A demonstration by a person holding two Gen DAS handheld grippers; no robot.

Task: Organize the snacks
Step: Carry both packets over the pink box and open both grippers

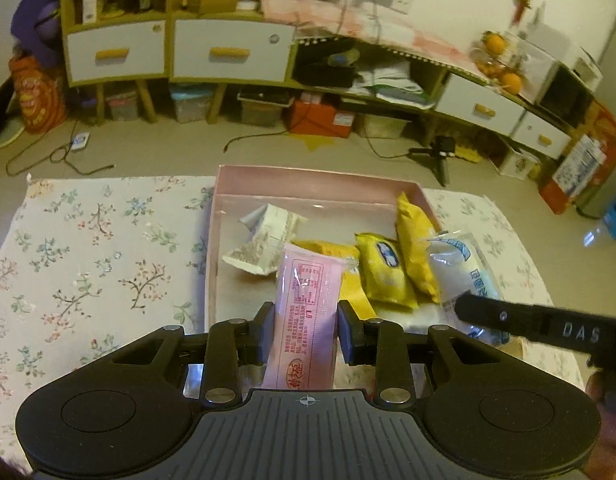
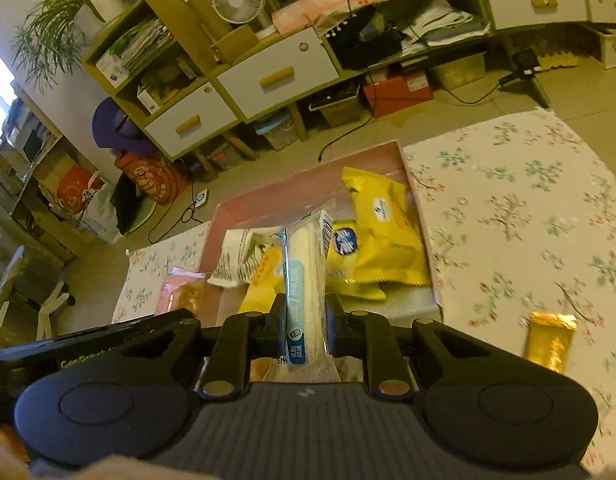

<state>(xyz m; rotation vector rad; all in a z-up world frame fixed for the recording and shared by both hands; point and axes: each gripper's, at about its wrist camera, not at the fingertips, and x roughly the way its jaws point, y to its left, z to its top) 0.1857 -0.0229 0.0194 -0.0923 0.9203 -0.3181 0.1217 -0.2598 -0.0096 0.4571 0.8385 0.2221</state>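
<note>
My left gripper (image 1: pixel 306 330) is shut on a pink snack packet (image 1: pixel 306 304) and holds it over the near edge of the pink box (image 1: pixel 308 180). My right gripper (image 2: pixel 306 320) is shut on a clear blue-and-white bread packet (image 2: pixel 306 280), also seen in the left wrist view (image 1: pixel 460 268), over the box's (image 2: pixel 308 184) near side. Inside the box lie several yellow packets (image 1: pixel 382 272) (image 2: pixel 382 216) and a white patterned packet (image 1: pixel 264 240) (image 2: pixel 238 256). The pink packet shows at the left in the right wrist view (image 2: pixel 180 292).
The box sits on a floral tablecloth (image 1: pixel 88 260) (image 2: pixel 528 220). A gold packet (image 2: pixel 550 340) lies on the cloth to my right. Beyond the table are floor cables, a small tripod (image 1: pixel 440 156) and a low shelf unit with drawers (image 1: pixel 228 52).
</note>
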